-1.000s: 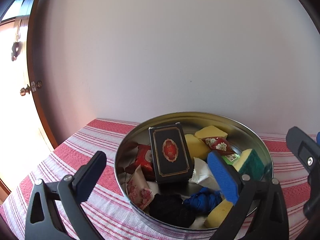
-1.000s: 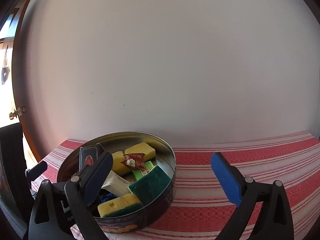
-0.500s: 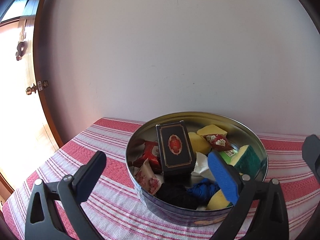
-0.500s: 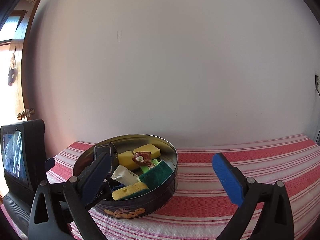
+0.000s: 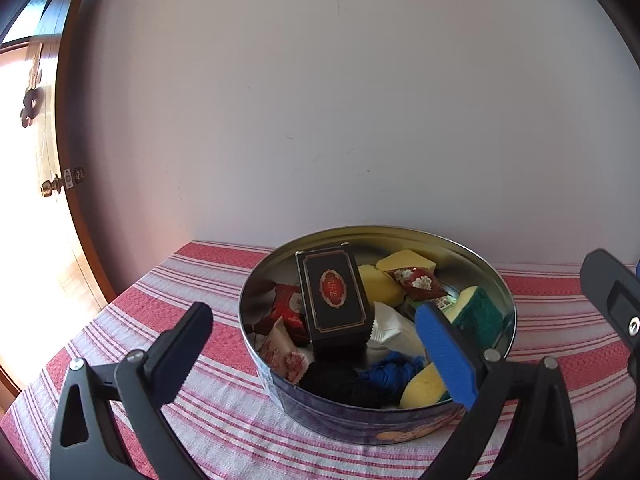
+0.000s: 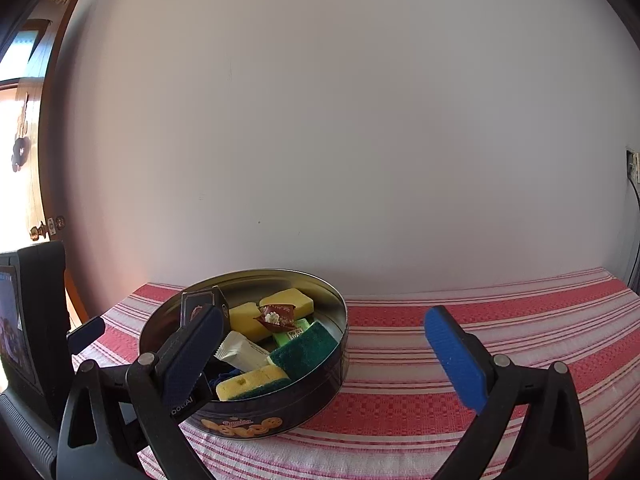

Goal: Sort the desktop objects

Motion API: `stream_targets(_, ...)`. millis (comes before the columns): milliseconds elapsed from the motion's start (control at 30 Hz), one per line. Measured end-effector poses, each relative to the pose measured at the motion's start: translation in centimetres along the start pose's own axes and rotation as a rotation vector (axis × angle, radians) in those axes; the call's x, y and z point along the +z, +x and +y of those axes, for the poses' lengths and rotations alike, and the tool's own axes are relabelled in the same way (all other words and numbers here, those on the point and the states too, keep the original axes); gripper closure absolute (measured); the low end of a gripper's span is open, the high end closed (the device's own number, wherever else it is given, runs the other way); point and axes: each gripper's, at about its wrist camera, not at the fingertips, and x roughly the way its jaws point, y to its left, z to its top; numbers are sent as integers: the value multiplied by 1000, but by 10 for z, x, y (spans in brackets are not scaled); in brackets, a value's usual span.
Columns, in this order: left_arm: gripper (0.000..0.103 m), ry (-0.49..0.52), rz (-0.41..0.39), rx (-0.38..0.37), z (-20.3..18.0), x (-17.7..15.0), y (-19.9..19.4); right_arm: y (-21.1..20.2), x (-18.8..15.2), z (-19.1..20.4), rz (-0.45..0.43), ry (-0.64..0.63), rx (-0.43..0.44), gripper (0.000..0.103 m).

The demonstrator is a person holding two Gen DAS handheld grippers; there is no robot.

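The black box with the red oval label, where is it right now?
In the left wrist view the black box sits inside the round tin, left of centre, propped on the red snack packets with a yellow sponge to its right.

The bench [image 6: 500,332] is covered by a cloth with red and white stripes [image 5: 224,292] and stands against a pale wall. A round metal tin [image 6: 320,376], dark blue outside with biscuit pictures on its wall, sits directly on the cloth toward the bench's left part. To the right of the tin the striped cloth lies bare to the edge.
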Motion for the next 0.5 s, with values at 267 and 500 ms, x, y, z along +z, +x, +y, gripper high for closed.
stream_targets(267, 0, 56, -57, 31, -7, -1, -7, -10, 4, -1, -34, 3, 29, 0)
stream_targets(500, 0, 31, -38, -1, -2, -1, -8, -8, 3, 2, -33, -17, 11, 0)
